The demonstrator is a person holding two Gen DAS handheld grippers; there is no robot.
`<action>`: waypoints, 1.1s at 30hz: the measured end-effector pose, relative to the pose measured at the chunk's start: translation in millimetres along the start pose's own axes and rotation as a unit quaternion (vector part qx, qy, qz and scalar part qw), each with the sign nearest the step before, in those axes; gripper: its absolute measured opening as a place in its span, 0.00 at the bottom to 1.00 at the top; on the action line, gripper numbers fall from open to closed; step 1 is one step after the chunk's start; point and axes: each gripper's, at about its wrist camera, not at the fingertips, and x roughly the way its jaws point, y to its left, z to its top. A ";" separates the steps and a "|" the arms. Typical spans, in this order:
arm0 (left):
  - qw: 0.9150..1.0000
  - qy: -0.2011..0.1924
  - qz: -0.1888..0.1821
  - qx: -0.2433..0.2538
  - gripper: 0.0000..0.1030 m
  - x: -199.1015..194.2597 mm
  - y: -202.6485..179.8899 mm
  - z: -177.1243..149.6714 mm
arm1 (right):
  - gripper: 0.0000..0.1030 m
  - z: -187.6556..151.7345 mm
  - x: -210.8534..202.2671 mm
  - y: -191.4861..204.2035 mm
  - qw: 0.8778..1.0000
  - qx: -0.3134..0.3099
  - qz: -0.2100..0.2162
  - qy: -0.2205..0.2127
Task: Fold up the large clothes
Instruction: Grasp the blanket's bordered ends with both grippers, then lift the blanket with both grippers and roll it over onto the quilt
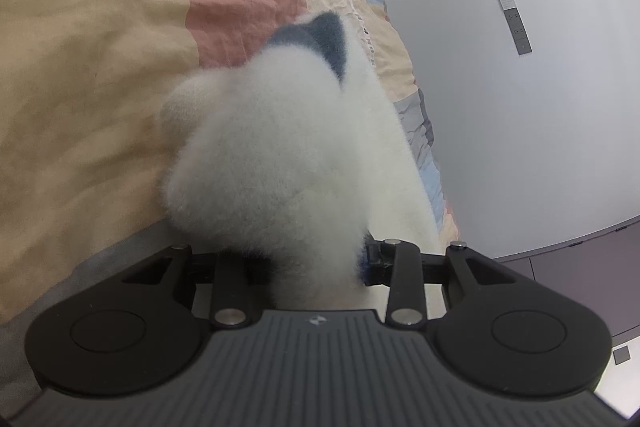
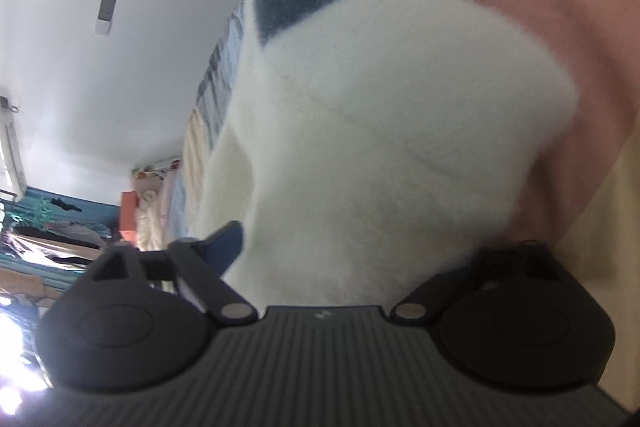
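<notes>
Gripping a thick bunch of the fluffy white garment (image 1: 276, 155), my left gripper (image 1: 320, 263) has its jaws closed in on the pile, one blue-padded finger just showing at the right edge of the fabric and the other buried under it. My right gripper (image 2: 352, 267) seems clamped on the same garment (image 2: 360, 131) too, though only its left finger pokes out beside the fleece; the other is hidden, so I judge the grip from how the cloth wells straight out of the jaws. I'm holding it at two points, I think, so that an edge stays stretched between my hands and the piece can be carried over as a fold instead of slumping. A dark blue patch (image 1: 324, 39) sits at the far end of the cloth in both views, which tells me each camera looks along the garment toward the same corner. Beneath it lies the patchwork bedspread (image 1: 92, 47), peach, terracotta and pale blue, serving as my folding surface; the garment appears lifted partly off it. Beyond the bed's edge is a plain white wall (image 1: 520, 107) with a switch panel (image 1: 516, 23).
</notes>
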 end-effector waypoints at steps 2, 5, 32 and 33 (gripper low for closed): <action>1.000 -0.002 0.003 0.006 0.39 1.7 -3.4 0.4 | 0.57 0.1 -5.0 -0.3 1.000 -0.011 -0.005 -0.003; 1.000 -0.002 0.006 0.016 0.38 0.2 -6.5 0.6 | 0.39 1.0 -8.7 7.1 0.999 -0.037 0.001 -0.009; 0.982 0.038 -0.127 0.137 0.38 -51.5 -164.0 -44.4 | 0.30 98.4 -169.2 71.6 0.974 -0.153 0.141 -0.091; 0.981 0.041 -0.134 0.138 0.38 -47.0 -179.0 -43.4 | 0.30 108.3 -174.8 77.4 0.972 -0.153 0.149 -0.096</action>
